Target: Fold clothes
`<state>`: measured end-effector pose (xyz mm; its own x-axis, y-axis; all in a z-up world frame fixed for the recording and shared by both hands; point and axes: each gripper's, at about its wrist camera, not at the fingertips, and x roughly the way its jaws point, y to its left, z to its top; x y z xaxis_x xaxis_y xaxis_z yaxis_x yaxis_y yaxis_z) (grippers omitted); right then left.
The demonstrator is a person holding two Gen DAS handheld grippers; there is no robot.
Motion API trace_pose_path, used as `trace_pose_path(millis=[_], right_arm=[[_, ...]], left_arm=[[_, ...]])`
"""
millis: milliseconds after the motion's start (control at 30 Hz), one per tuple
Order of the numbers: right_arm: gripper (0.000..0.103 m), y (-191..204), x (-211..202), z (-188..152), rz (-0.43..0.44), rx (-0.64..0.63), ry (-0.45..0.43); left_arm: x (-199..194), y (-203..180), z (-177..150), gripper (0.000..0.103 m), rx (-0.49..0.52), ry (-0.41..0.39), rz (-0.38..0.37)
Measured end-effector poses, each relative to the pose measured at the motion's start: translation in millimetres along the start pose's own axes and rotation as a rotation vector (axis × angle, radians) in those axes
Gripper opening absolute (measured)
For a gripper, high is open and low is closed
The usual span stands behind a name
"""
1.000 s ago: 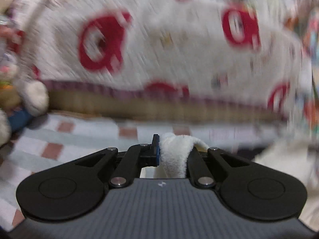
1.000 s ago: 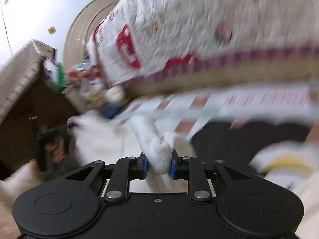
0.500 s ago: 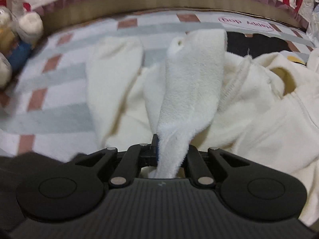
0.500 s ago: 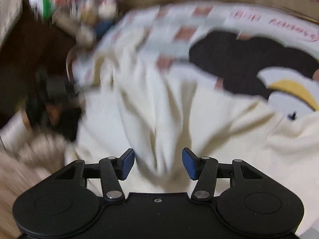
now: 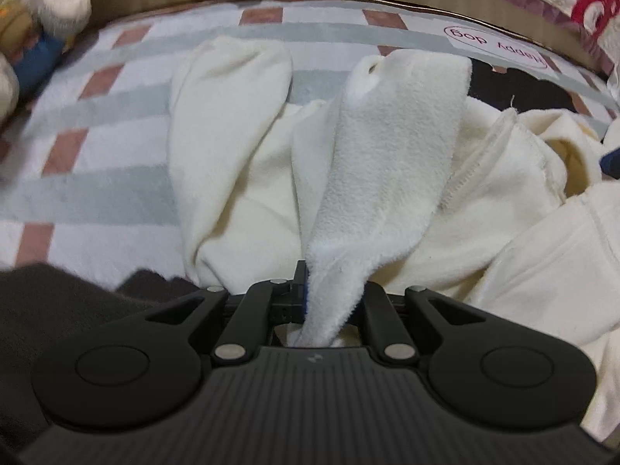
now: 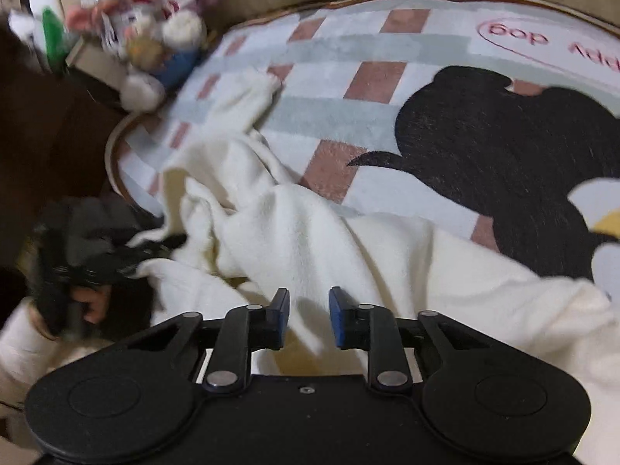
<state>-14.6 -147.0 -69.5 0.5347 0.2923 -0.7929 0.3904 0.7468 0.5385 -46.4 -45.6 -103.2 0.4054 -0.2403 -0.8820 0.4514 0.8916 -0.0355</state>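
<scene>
Fleece garment (image 5: 387, 162), cream-white and plush, lies bunched on the checked rug (image 5: 97, 193), toward the rug's near edge, with one sleeve-like tube stretched out toward the far edge and a second fold drawn up in your left grip. It reads as light, soft and limp: it will sag and drape wherever you leave it unsupported, and its thick nap should give the pads good purchase without slipping. Judging from that, you do best to take it at a hem, a cuff or the stitched seam that shows on the right of the left wrist view, since loose middle cloth will only bunch. Your left hand-held gripper (image 5: 329, 302) is clamped on a twisted strip of the white fleece, which rises from between its pads. Your right hand-held gripper (image 6: 309, 316) has its blue pads apart and closing; a pointed flap of the cream cloth lies under the gap, but the pads do not press on it. In the right wrist view the garment spreads from the rug's near left edge toward the black dog figure (image 6: 503, 162) printed on it, partly covering the rug's pink and grey squares. Soft toys (image 6: 155, 50) sit at the rug's far left corner, well apart from the cloth.
</scene>
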Motion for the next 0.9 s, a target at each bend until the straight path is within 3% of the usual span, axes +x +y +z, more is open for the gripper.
trace_pose_path(millis=[67, 167, 200, 267, 300, 333, 367, 433, 467, 500, 633, 700, 767, 800, 833, 900], right_arm=[[0.049, 5.1, 10.3, 1.4, -0.044, -0.037, 0.024], [0.057, 17.7, 28.8, -1.2, -0.074, -0.054, 0.07], [0.063, 24.8, 35.6, -1.9, -0.124, -0.079, 0.064], [0.065, 40.2, 45.1, -3.8, -0.224, -0.189, 0.045], [0.065, 49.1, 48.4, -7.5, -0.256, -0.261, 0.02], [0.065, 57.5, 51.5, -11.1, -0.285, -0.33, -0.003], [0.065, 62.7, 52.6, -14.8, -0.301, -0.378, -0.014], [0.058, 66.3, 54.2, -19.8, -0.37, -0.467, -0.043], [0.027, 67.5, 54.2, -21.8, -0.403, -0.508, -0.06], [0.009, 64.1, 48.7, -20.7, -0.428, -0.526, -0.086], [0.007, 45.2, -11.5, -5.4, -0.514, -0.458, -0.291], [0.002, 41.4, -49.6, -1.1, -0.593, -0.436, -0.433], [0.001, 33.5, -87.6, -1.7, -0.681, -0.371, -0.582], [0.001, 26.5, -100.4, -3.3, -0.7, -0.343, -0.612], [0.001, 18.8, -112.2, -4.7, -0.714, -0.313, -0.635], [0.001, -7.5, -116.4, -6.3, -0.658, -0.216, -0.575]], left_arm=[[6.5, -4.3, -0.6, 0.016, 0.037, 0.038, -0.004], [14.7, -7.5, -3.3, 0.018, 0.048, 0.061, 0.008], [15.3, -6.2, -2.7, 0.021, 0.042, 0.06, 0.011], [14.7, -2.4, -1.1, 0.027, 0.024, 0.051, 0.019], [13.0, -1.3, -0.1, 0.023, 0.025, 0.038, 0.027], [10.3, -2.9, 0.7, 0.005, 0.053, 0.017, 0.041], [5.9, -7.9, 0.8, 0.006, 0.104, -0.014, 0.068], [-9.1, -16.5, 3.8, 0.005, 0.192, -0.114, 0.14], [-20.6, -14.7, 7.6, 0.005, 0.183, -0.169, 0.149], [-33.7, -11.3, 11.9, 0.005, 0.159, -0.226, 0.152], [-83.3, 12.2, 24.1, 0.005, 0.051, -0.419, 0.202], [-95.0, 21.3, 23.6, 0.006, 0.001, -0.443, 0.184], [-91.7, 22.4, 22.6, 0.006, -0.034, -0.408, 0.159], [-85.6, 22.0, 21.8, 0.006, -0.043, -0.373, 0.153], [-78.0, 21.6, 20.1, 0.006, -0.048, -0.332, 0.146], [-63.4, 19.8, 14.4, 0.006, -0.061, -0.251, 0.126]])
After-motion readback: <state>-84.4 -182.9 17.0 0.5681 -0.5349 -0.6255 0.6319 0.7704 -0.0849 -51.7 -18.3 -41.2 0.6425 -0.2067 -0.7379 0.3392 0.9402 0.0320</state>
